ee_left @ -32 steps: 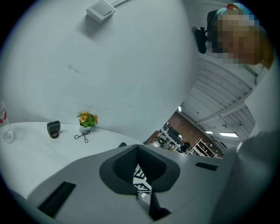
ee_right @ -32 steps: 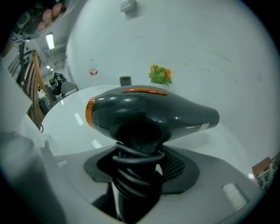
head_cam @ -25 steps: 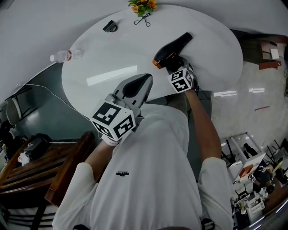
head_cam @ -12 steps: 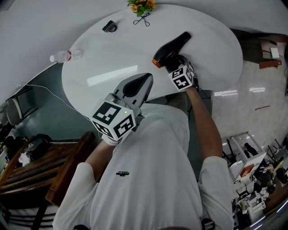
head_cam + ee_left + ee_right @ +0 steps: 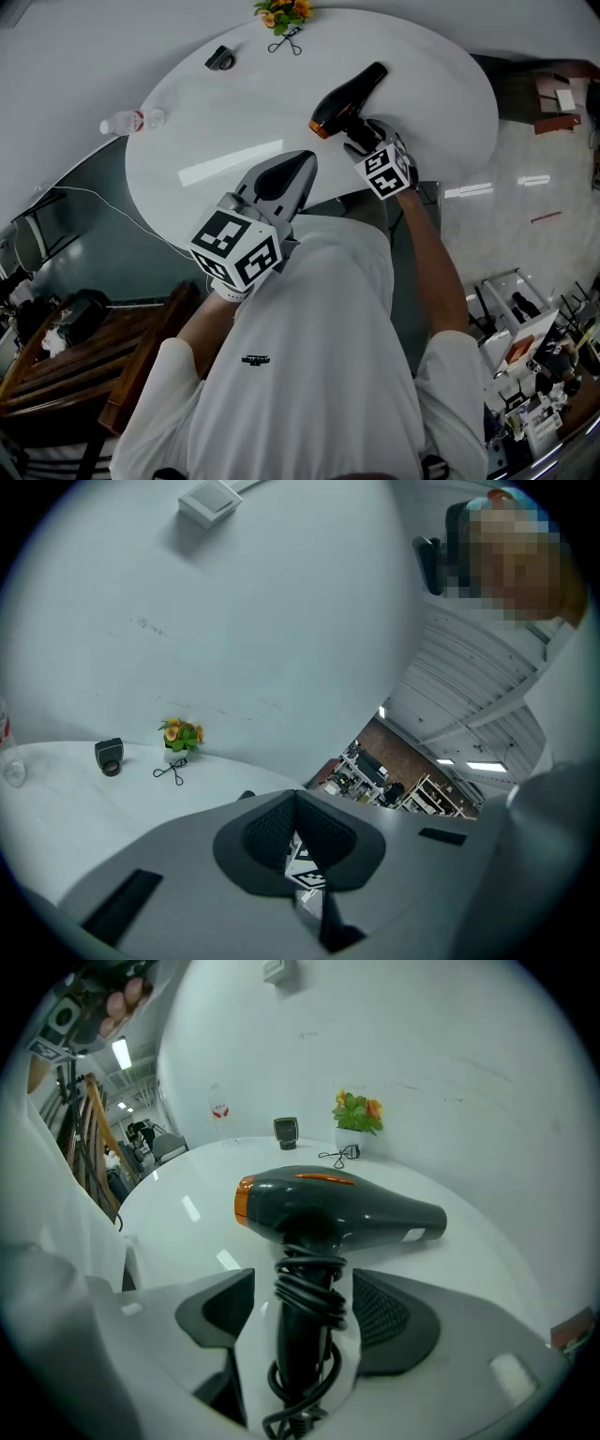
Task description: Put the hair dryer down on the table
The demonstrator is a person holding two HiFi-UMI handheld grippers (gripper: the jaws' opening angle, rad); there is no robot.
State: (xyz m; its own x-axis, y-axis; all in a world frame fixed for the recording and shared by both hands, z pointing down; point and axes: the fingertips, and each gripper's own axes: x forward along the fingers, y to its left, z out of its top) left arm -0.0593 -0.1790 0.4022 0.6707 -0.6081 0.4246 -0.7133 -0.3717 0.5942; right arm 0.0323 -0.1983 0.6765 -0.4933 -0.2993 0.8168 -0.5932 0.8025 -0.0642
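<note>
**Dryer down, handle in the open right jaws**

The hair dryer (image 5: 348,97) lies on the table (image 5: 234,122), toward its far right part, straight ahead of your right gripper (image 5: 354,137). Your left gripper (image 5: 302,167) sits well short of it over the near edge, so the right hand is the one that matters.

In the right gripper view the barrel (image 5: 342,1202) runs crosswise to the gripper's line, with the orange-ringed end to the left and the narrow nozzle to the right. The handle points straight back at you and stands between the jaws of the right gripper (image 5: 305,1312). Those jaws have just been opening. They now stand wide, with a gap between each pad and the handle, so nothing is gripped. To judge from this, backing out along the handle's own line is the way clear; a sideways pull could catch the cord.

The body is smooth dark plastic with a soft sheen, a tapering tube. A black cord is wound in loose loops around the handle, and one loop hangs low at its end. The pads are dark and finely ribbed. The tabletop is round, white and glossy, likely slippery under hard plastic.

The left gripper (image 5: 298,846) has its jaws together on nothing.
</note>
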